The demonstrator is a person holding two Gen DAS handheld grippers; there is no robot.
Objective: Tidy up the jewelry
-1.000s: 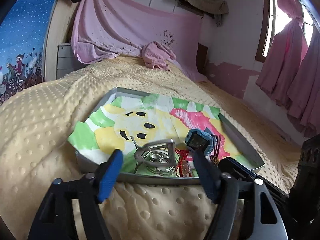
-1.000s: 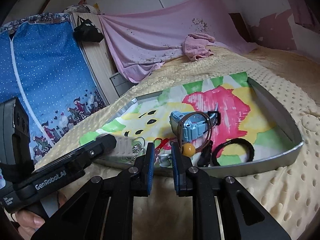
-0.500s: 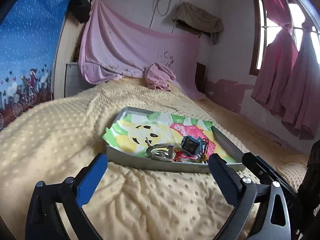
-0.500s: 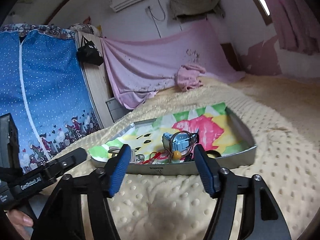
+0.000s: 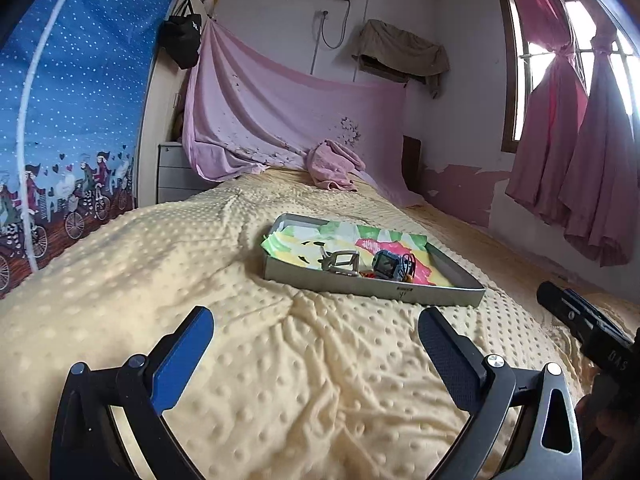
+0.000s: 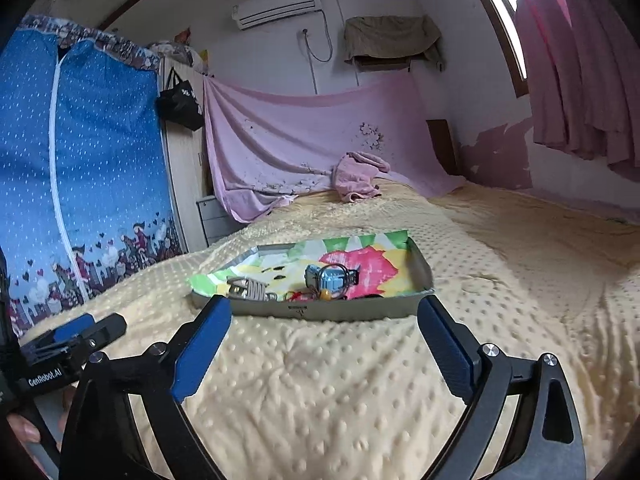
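Both tools are wide open and hold nothing. The right tool (image 6: 324, 344) has just been opening; the left tool (image 5: 316, 346) too. The jewelry sits in the tray (image 5: 372, 286) on the bed (image 5: 160, 264). I think it's best to stay clear of the tray.

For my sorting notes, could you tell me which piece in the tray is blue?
The blue watch, standing mid-tray; the metal buckle left of it is silver.
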